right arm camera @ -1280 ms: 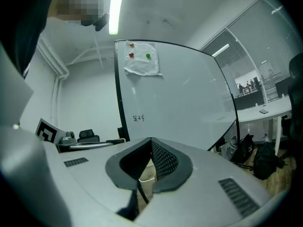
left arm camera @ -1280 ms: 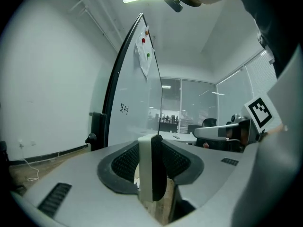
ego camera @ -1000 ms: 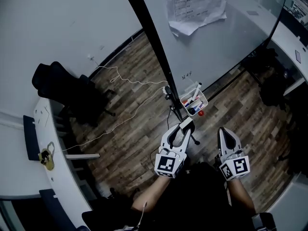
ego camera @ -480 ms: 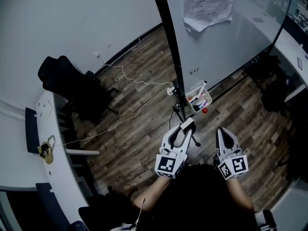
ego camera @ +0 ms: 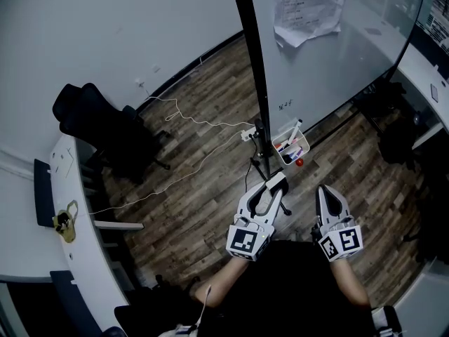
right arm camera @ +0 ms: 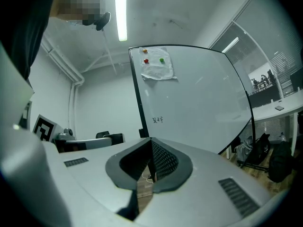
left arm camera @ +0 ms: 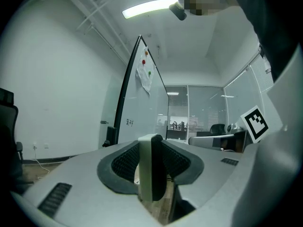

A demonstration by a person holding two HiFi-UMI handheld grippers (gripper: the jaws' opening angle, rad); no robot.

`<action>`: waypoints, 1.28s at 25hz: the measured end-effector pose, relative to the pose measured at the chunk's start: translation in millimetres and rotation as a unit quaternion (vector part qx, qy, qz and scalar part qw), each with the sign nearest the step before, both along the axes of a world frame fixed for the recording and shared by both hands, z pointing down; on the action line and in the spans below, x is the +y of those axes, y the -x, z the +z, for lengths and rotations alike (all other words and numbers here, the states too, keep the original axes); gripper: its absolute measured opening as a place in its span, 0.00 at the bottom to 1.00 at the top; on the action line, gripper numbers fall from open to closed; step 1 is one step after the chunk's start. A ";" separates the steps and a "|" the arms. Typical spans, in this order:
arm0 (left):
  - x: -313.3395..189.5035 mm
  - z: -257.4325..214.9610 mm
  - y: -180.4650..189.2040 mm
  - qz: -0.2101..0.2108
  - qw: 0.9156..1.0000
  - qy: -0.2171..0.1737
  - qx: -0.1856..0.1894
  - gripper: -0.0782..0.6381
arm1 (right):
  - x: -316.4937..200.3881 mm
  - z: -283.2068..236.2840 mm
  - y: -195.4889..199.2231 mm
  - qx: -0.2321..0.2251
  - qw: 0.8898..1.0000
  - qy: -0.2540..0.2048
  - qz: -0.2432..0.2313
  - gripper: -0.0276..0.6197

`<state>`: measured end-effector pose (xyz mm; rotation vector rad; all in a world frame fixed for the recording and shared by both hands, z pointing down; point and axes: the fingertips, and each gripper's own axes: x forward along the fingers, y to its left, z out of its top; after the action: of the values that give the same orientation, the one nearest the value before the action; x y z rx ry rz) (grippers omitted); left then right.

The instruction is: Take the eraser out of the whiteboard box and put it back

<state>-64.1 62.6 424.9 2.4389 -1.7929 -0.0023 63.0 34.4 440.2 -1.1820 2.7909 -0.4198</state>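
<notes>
Head view: left gripper (ego camera: 271, 188), jaws clamped on the eraser (ego camera: 276, 182), carried level above the wood floor (ego camera: 189, 209). It is near the whiteboard box (ego camera: 289, 149) but short of it. The box sits at the lower edge of the whiteboard (ego camera: 330, 55), with markers inside. The eraser is outside the box, so the return appears not yet done. Right gripper (ego camera: 325, 192), jaws together, held beside the left, probably idle because one grip is enough.

Left gripper view: eraser (left arm camera: 151, 169) upright between the jaws, pale back on one side, dark felt on the other. The jaws press its flat faces, which should keep it from twisting. Whiteboard (left arm camera: 142, 112) ahead.

Right gripper view: right gripper (right arm camera: 150, 143), jaws closed with nothing between them. Whiteboard with pinned paper (right arm camera: 158, 63) ahead.
</notes>
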 end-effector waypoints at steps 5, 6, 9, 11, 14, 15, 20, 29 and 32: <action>1.8 2.8 -3.2 0.005 1.000 0.003 -0.010 0.32 | 4.4 1.7 0.7 0.002 1.000 0.002 0.000 0.07; 2.9 1.9 -3.1 0.005 1.000 0.002 -0.007 0.32 | 5.2 1.7 0.6 0.003 1.000 0.002 0.000 0.06; 6.1 1.9 -3.4 0.006 1.000 0.003 -0.008 0.32 | 8.4 2.6 -0.7 0.004 1.000 0.005 0.003 0.07; 7.5 3.1 -2.9 0.006 1.000 0.003 -0.007 0.32 | 10.4 3.5 -0.9 0.005 1.000 0.006 0.004 0.07; 8.9 4.8 -2.8 0.007 1.000 0.005 -0.001 0.32 | 13.3 5.5 -2.1 0.007 1.000 0.009 0.006 0.07; 9.6 5.3 -2.8 0.007 1.000 0.006 0.000 0.32 | 14.4 6.1 -2.4 0.008 1.000 0.010 0.007 0.06; 12.5 6.8 -1.3 0.013 1.000 0.006 0.006 0.32 | 19.3 7.6 -1.1 0.013 1.000 0.012 0.013 0.07; 14.6 10.4 7.7 0.031 0.999 0.008 0.020 0.32 | 27.1 11.8 10.5 0.022 0.999 0.020 0.028 0.07; 12.3 13.5 10.5 0.041 0.999 0.009 0.023 0.32 | 27.8 13.2 12.5 0.027 0.999 0.023 0.039 0.07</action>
<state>-74.6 74.9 438.4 2.4771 -1.6647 -0.0352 50.5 62.2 453.4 -1.3267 2.7837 -0.4540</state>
